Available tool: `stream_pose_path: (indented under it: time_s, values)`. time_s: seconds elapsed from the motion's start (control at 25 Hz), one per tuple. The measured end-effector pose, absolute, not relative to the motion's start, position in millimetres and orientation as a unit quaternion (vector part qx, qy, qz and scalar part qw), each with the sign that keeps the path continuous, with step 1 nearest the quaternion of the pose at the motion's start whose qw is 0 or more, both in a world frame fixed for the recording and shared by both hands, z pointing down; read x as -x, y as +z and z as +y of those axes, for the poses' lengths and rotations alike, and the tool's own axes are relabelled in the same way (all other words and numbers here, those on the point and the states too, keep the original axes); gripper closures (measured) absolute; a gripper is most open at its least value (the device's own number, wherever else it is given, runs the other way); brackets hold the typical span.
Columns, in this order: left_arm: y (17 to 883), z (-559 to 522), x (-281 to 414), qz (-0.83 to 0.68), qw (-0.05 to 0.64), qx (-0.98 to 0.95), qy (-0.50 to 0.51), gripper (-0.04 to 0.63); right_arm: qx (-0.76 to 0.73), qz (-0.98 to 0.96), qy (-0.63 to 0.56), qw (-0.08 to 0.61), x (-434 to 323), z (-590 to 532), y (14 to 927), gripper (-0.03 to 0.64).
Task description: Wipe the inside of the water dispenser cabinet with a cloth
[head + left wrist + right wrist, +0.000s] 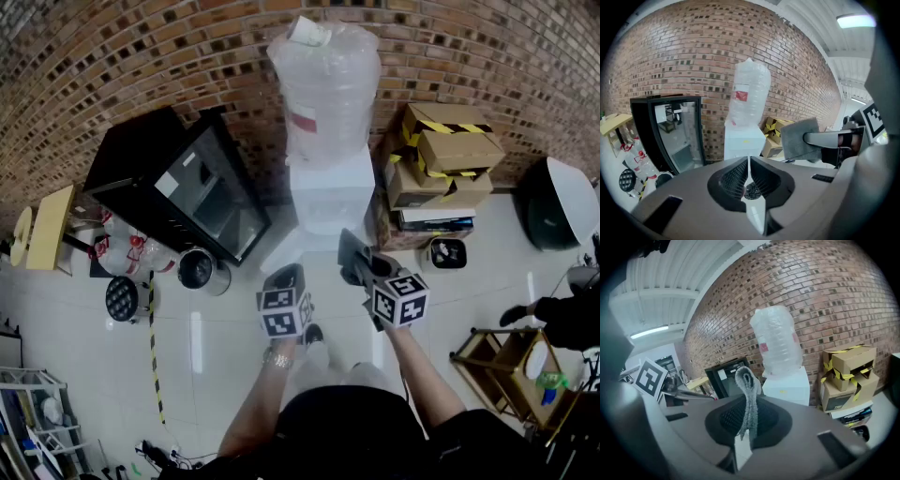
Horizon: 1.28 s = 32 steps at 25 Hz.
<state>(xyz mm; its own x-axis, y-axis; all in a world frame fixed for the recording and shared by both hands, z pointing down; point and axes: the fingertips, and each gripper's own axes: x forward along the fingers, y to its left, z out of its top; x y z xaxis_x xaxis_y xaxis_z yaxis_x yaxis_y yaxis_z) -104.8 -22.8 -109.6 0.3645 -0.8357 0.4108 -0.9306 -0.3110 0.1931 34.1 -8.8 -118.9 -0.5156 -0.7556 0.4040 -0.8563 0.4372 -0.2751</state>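
Right gripper [748,427]: pinching folded grey cloth [749,390]. Left gripper [749,176]: pressed together, empty. Water dispenser [330,192]: ahead, against the brick wall, well apart from both. Risk: the narrow pinch may let the cloth slip during wiping.

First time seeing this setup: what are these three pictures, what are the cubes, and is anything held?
A standing person holds a hand-held gripper in each hand; the marker cubes are part of them. The head view looks down from the person's head; the other two cameras ride on those tools. The left hand-held gripper is shut and empty. The right hand-held gripper clamps a grey cloth. Ahead stands a white water dispenser with a clear plastic bottle on top.
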Motion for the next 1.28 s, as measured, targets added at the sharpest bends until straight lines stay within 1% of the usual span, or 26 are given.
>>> stream_pose_path:
  time_s: [0.28, 0.4, 0.56, 0.76, 0.92, 1.12, 1.28]
  values:
    - [-89, -77, 84, -0.523, 0.188, -0.819, 0.141, 0.575, -0.472, -0.85, 0.206, 0.113, -40, -71, -100, 0.598]
    - [-69, -95, 77, -0.52, 0.181, -0.821, 0.15, 0.575, -0.464, -0.853, 0.209, 0.116, -49, -99, -67, 0.598]
    - [-14, -114, 70, -0.529, 0.191, -0.813, 0.15, 0.575, -0.44, -0.865, 0.21, 0.122, -58, -129, 3, 0.598]
    - [98, -151, 53, -0.527, 0.187, -0.816, 0.142, 0.575, -0.417, -0.878, 0.2, 0.118, -58, -169, 126, 0.598]
    - [210, -176, 38, -0.5, 0.164, -0.836, 0.156, 0.574, -0.364, -0.909, 0.163, 0.12, -43, -201, 235, 0.598]
    - [357, -200, 35, -0.473, 0.157, -0.851, 0.165, 0.574, -0.314, -0.924, 0.143, 0.164, -17, -211, 432, 0.598]
    - [440, -216, 44, -0.463, 0.155, -0.859, 0.153, 0.574, -0.365, -0.903, 0.149, 0.171, -19, -258, 556, 0.598]
